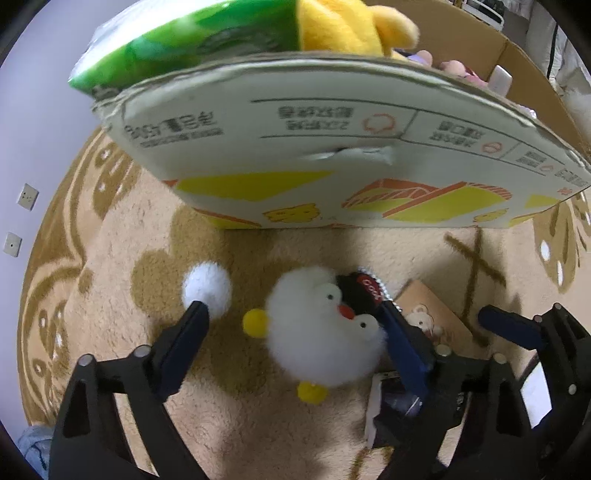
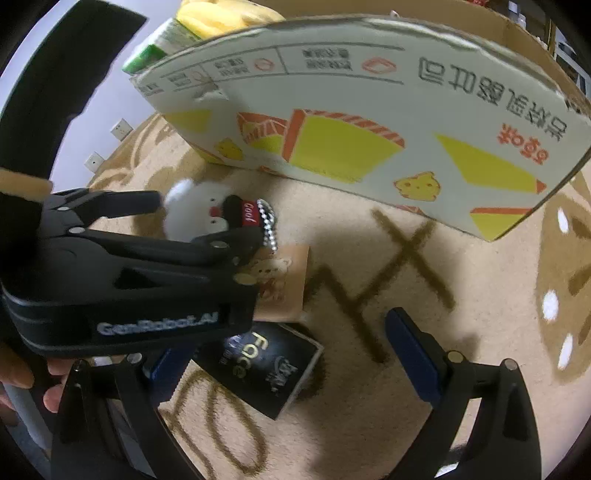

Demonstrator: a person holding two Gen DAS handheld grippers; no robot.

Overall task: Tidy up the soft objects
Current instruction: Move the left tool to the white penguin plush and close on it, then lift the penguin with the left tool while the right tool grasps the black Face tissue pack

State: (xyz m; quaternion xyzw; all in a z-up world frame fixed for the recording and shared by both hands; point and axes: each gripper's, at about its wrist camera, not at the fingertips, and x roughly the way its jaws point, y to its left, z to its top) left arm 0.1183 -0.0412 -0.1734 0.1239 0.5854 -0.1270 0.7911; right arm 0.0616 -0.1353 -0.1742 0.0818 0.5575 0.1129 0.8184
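One white plush chick (image 1: 325, 328) on carpet, between spread fingers of left gripper (image 1: 295, 314) (right gripper (image 2: 291, 354) open too).

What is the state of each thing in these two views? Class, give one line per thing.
Left gripper: open, fingers either side of the white plush.
Right gripper: open, holding nothing.
White plush: lying on the rug, not clamped.
Cardboard box: open-topped, plush toys inside.
Yellow plush: inside the box.
Black box: lying flat on the rug.
Brown card: flat on the rug.
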